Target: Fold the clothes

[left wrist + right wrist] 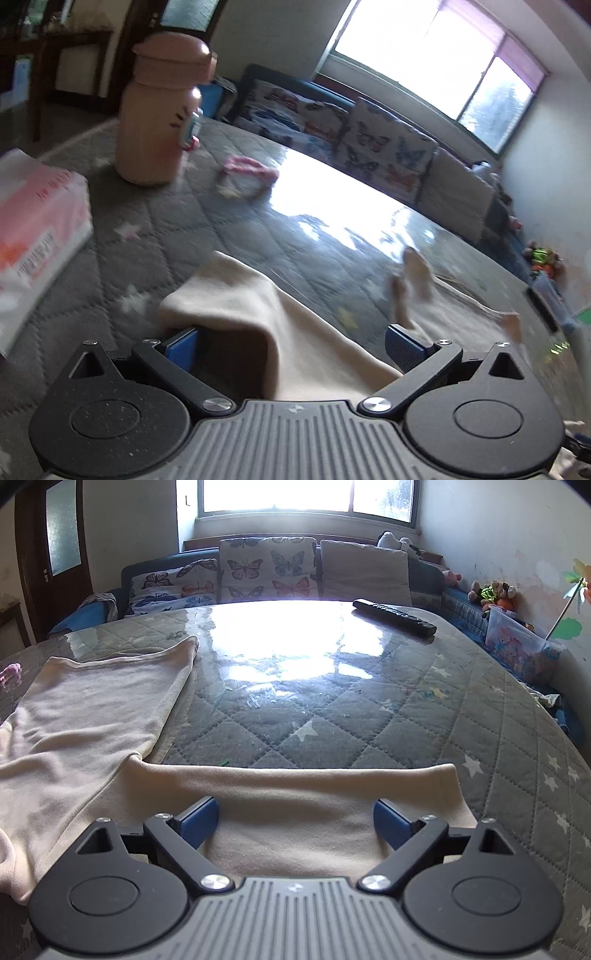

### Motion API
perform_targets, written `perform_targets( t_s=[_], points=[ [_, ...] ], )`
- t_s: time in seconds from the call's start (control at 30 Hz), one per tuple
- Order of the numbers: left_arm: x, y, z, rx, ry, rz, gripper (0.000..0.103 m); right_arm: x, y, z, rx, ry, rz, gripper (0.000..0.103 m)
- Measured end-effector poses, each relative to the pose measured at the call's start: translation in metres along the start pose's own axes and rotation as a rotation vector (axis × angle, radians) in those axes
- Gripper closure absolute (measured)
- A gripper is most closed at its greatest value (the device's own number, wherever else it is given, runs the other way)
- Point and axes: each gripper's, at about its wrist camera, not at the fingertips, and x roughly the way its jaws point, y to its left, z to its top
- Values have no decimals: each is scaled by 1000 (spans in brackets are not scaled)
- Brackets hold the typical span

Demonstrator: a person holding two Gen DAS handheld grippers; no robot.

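A cream garment (280, 808) lies spread on the grey quilted table cover (369, 716), with one sleeve or leg (110, 698) reaching toward the far left. My right gripper (295, 823) is open just above the garment's near part, the cloth lying flat between its blue pads (199, 823). In the left wrist view the same garment (295, 332) shows a raised fold (221, 295) over the left pad. My left gripper (291, 347) is open with the cloth bunched between its fingers. That view is blurred.
A pink cat-faced bottle (159, 110) and a tissue pack (33, 229) stand at the left. A small pink cloth item (247, 173) lies mid-table. A black remote (393, 616) lies far right. A sofa with butterfly cushions (266, 568) and a toy box (517, 638) border the table.
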Motion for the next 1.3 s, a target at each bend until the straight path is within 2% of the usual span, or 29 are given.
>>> perform_targets(
  t_s=[0.17, 0.43, 0.57, 0.63, 0.83, 0.93, 0.97, 1.17, 1.3],
  points=[
    [3, 9, 12, 67, -53, 228, 0, 1, 1, 1, 0, 3, 0, 9],
    [24, -9, -5, 326, -64, 469, 0, 3, 4, 1, -3, 7, 0, 4],
    [35, -15, -4, 422, -106, 609, 0, 4, 3, 0, 2, 8, 0, 1],
    [37, -12, -5, 444, -113, 684, 4, 5, 2, 0, 8, 7, 3, 0],
    [31, -4, -14, 464, -122, 783, 9, 5, -1, -2, 2, 0, 13, 0],
    [28, -3, -10, 435, -106, 795, 9, 5, -1, -1, 0, 1, 13, 0],
    [26, -4, -8, 414, -100, 781, 12, 5, 0, -1, -1, 1, 12, 0],
    [-9, -35, -17, 384, -172, 581, 12, 4, 2, -1, -10, 3, 10, 0],
    [-19, -65, -29, 406, -154, 386, 10, 4, 2, 0, -9, 3, 7, 0]
  ],
)
